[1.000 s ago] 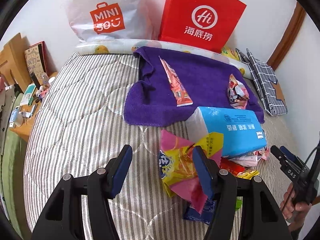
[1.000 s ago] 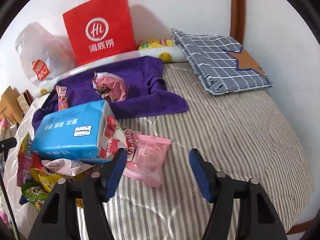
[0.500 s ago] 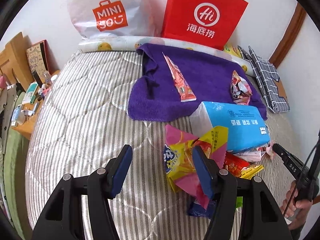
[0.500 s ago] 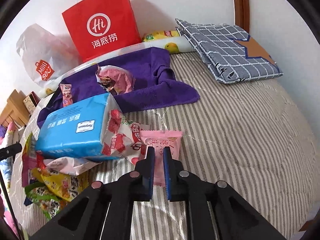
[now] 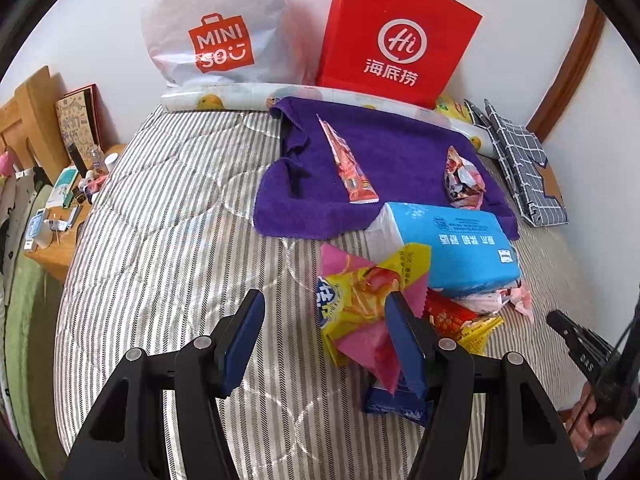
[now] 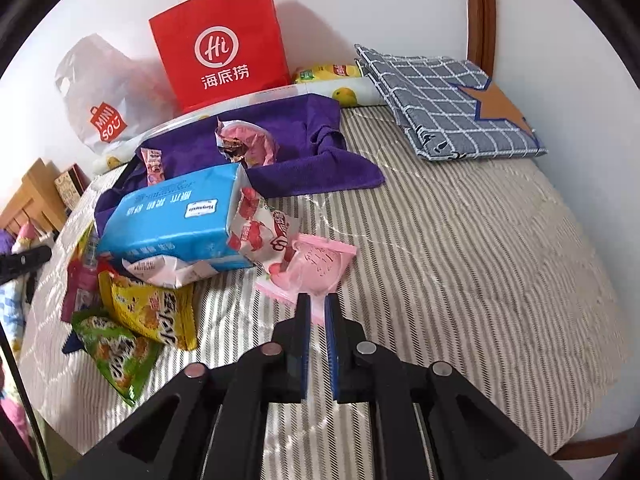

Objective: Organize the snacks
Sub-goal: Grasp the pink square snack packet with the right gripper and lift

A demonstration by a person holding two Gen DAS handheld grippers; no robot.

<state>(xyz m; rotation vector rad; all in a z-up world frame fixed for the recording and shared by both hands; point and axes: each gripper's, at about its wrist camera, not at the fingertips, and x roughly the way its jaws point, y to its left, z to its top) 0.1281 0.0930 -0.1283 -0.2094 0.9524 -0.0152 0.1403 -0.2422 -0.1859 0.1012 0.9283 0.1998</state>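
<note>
A heap of snack packets lies on the striped bed beside a blue tissue pack (image 6: 176, 220) (image 5: 460, 248). My right gripper (image 6: 316, 312) is shut on the near edge of a pink snack packet (image 6: 316, 264), which is raised slightly off the bed. A purple towel (image 5: 384, 152) at the back holds a long red stick packet (image 5: 348, 164) and a crumpled pink packet (image 5: 462, 178). My left gripper (image 5: 324, 332) stands open over the bed, empty, with a yellow and pink chip bag (image 5: 360, 300) just past its right finger.
A red paper bag (image 5: 396, 36) and a white plastic bag (image 5: 216, 24) lean on the wall. A folded checked cloth (image 6: 452, 100) lies at the far right. Yellow (image 6: 152, 308) and green (image 6: 116, 356) packets lie near the pile. A wooden bedside table (image 5: 60, 216) holds clutter.
The right gripper went from open to shut on the pink packet's edge and lifted it a little. The left gripper stayed open.
</note>
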